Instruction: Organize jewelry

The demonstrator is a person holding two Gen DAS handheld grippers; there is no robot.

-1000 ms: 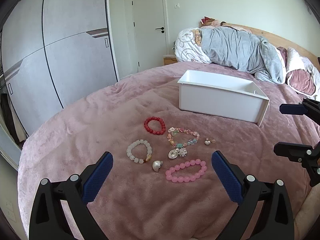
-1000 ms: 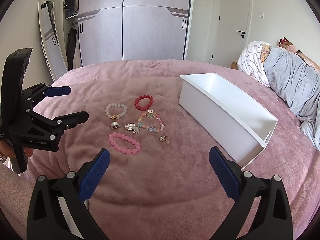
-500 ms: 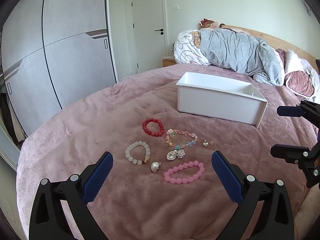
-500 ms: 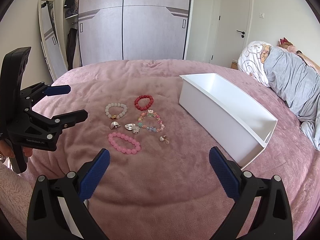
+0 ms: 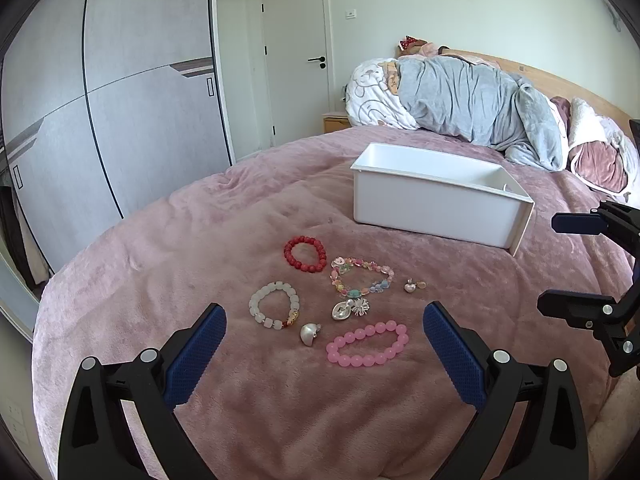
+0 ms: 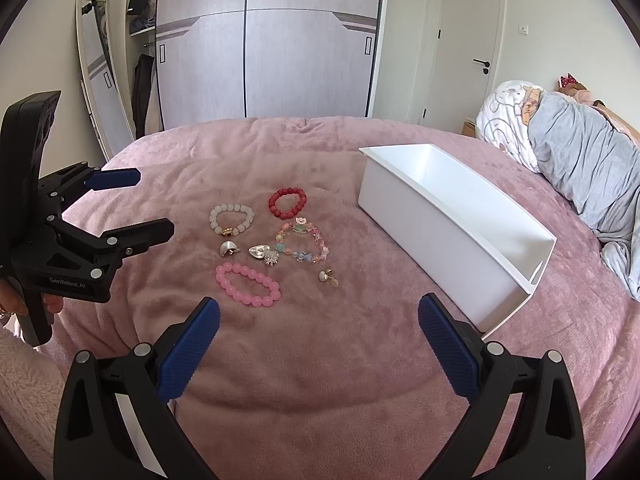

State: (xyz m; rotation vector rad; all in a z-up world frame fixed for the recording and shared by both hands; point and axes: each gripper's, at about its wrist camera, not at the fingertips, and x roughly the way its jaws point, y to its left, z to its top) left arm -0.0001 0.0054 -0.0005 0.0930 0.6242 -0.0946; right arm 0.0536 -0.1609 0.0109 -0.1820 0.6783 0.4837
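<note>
Pink bedspread (image 5: 240, 400) carries the bracelets (image 5: 367, 344), clustered at 9 o'clock of the white bin (image 6: 452, 224), whose floor is mostly hidden. Left gripper (image 5: 322, 344) and right gripper (image 6: 318, 338) hover with fingers spread, gripping nothing; small charms (image 6: 328, 276) are hard to identify.

Both views look forward along open jaws, low over the pink bed (image 5: 160, 248) and angled down. The left wrist view faces the headboard end, the white bin (image 5: 436, 208) beyond the jewelry cluster (image 5: 340, 300). The right wrist view faces the wardrobe (image 6: 264, 40) — the same cluster (image 6: 268, 244) ahead, bin (image 6: 448, 224) to its right. They share bed, cluster and bin — and each catches the other gripper at its edge: right gripper (image 5: 576, 264), left gripper (image 6: 140, 206).
</note>
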